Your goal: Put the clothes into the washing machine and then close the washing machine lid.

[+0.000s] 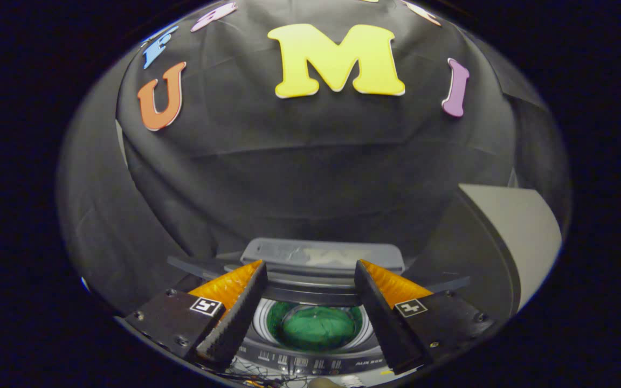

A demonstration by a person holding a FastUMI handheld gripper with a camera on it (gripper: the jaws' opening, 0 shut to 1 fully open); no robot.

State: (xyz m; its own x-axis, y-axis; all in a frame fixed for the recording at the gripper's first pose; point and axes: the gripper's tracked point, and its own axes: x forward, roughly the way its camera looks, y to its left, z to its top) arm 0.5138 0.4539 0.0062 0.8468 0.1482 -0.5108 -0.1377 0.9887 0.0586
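- Gripper view: the gripper (310, 269) hovers above the washing machine (310, 358), fingers spread wide with nothing between them, so it's released.
- The green clothes (316, 326) sit down inside the washing machine's drum (261, 323), bunched into a rounded lump. Looks to me like the loading half of the job is done.
- Seen from the gripper, the drum opening lies below and between the two fingers, a bit closer in than their tips.
- The lid (321, 253) is the part that matters now. It stands open at the back of the washing machine, just beyond the fingertips, and its long edge runs side to side across the gap between the fingers.
- So my guess at the coming move: reach forward past the drum to that top edge, then bring it toward the front and down over the opening.
- Pose-wise, the gripper looks level and roughly centred on the washing machine, aimed at the back wall rather than down into the drum.
- The control panel (310, 366) runs along the washing machine's front edge, nearest the gripper's base.
- A pale box (521, 237) stands off to the right of the washing machine, well apart from the lid.
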